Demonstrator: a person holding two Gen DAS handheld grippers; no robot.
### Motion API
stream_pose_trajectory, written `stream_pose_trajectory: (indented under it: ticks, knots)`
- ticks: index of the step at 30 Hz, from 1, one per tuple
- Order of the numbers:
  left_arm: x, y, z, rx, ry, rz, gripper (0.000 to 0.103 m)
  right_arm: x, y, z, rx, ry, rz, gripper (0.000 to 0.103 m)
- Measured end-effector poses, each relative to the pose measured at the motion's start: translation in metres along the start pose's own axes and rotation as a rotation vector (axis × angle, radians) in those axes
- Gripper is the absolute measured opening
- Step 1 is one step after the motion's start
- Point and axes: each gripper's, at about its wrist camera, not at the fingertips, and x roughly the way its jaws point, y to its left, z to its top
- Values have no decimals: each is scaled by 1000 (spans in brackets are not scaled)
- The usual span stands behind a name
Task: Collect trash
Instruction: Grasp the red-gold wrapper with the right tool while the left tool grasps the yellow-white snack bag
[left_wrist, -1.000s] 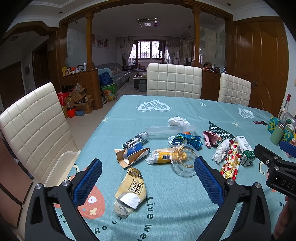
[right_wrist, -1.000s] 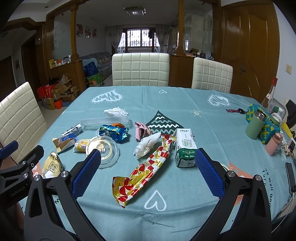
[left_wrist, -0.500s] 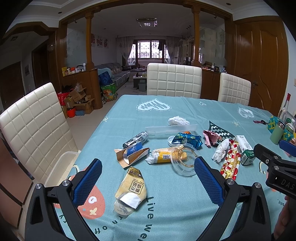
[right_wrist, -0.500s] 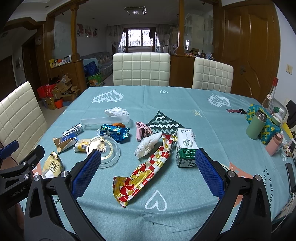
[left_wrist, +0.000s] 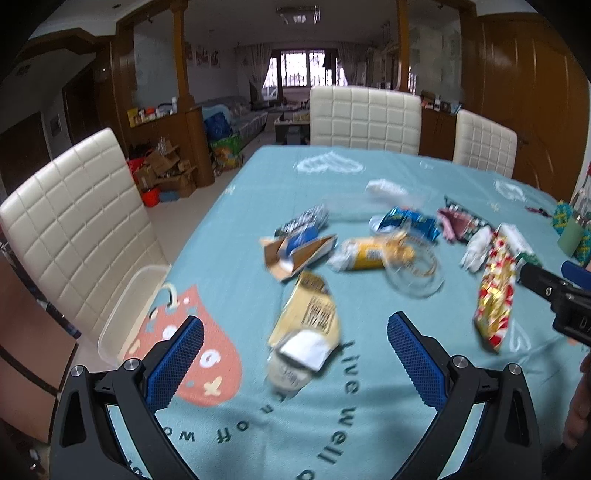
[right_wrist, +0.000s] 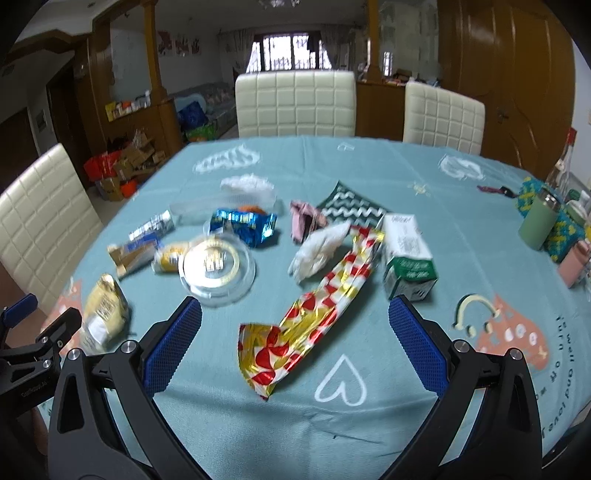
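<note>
Trash lies scattered over the teal tablecloth (left_wrist: 258, 177). My left gripper (left_wrist: 295, 354) is open, its blue pads on either side of a yellow pouch (left_wrist: 306, 325) with a white torn end. Beyond it lie a brown torn carton (left_wrist: 295, 254), a yellow wrapped roll (left_wrist: 373, 253) and a clear round lid (left_wrist: 417, 273). My right gripper (right_wrist: 294, 343) is open over the near end of a red, gold and white foil wrapper (right_wrist: 314, 314). A green and white milk carton (right_wrist: 406, 254), crumpled white paper (right_wrist: 317, 251) and a blue foil bag (right_wrist: 242, 223) lie past it.
Cream padded chairs (left_wrist: 74, 221) stand at the left side and far edge (right_wrist: 295, 103). A clear plastic bin (left_wrist: 129, 306) sits on the left chair's seat. A green tumbler (right_wrist: 537, 225), a pink bottle (right_wrist: 574, 264) and a crocheted item stand at the right edge.
Both grippers have moved forward and lower toward the table, so the trash looks closer and blurred. The pouch now sits between the left pads, the foil wrapper between the right ones.
</note>
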Motion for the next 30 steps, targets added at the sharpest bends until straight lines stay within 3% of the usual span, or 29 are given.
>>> stream_pose_trajectory:
  ticks: [5,13,16,18,19,20,21,23,24,25,30]
  knots:
    - [24,13,-11,-22,71,12,97,27,12,-9,-42,95,2,100]
    - [51,-3,-6,29,113,8,97,53,16,-17,-43,187,26,100]
    - [58,-8,-4,33,133,-37,96,55,12,-21,-39,199,22,99]
    - [59,-10,-2,42,133,-34,95,59,10,-23,-35,222,31,92]
    - [60,-11,-1,43,132,-34,93,63,10,-25,-31,243,43,80]
    - [60,-11,-1,43,133,-35,81,66,10,-26,-25,264,57,67]
    - [62,-11,-1,41,142,-38,67,71,10,-28,-17,286,75,60]
    - [68,-10,-2,34,166,-64,50,69,9,-28,-10,266,100,39]
    - [68,-10,-2,32,165,-75,41,69,8,-28,7,265,134,36]
    - [67,-9,-2,28,162,-82,38,68,6,-29,28,256,157,33]
    - [54,-7,0,20,118,-88,34,54,9,-27,8,197,155,24]
